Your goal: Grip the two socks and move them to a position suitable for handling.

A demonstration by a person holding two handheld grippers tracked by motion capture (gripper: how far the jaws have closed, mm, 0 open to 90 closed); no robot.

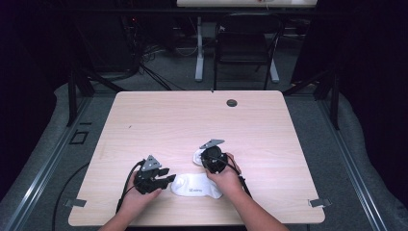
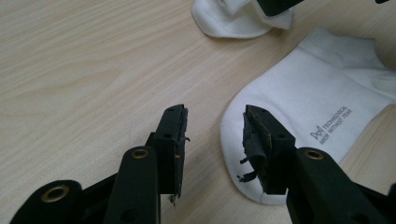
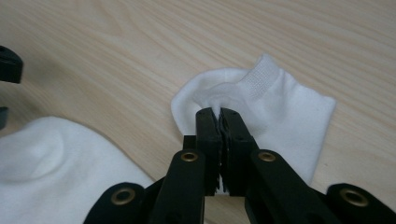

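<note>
High view: right gripper [image 1: 206, 155] pinches a small sock [image 3: 280, 107] (white); left gripper [image 2: 215, 126] gapes beside another sock [image 2: 322, 93].

The far half of the wooden table [image 1: 159, 115] lies bare, open to any reach, save a small dark grommet [image 1: 232, 103] near the back edge; down front, a flat white sock [image 1: 196, 186] lies between the two hands; a second, bunched sock [image 3: 280, 107] sits just behind it, pinched in the right gripper [image 3: 221, 114]; the left gripper [image 2: 214, 122] straddles the flat sock's edge, jaws apart.
</note>
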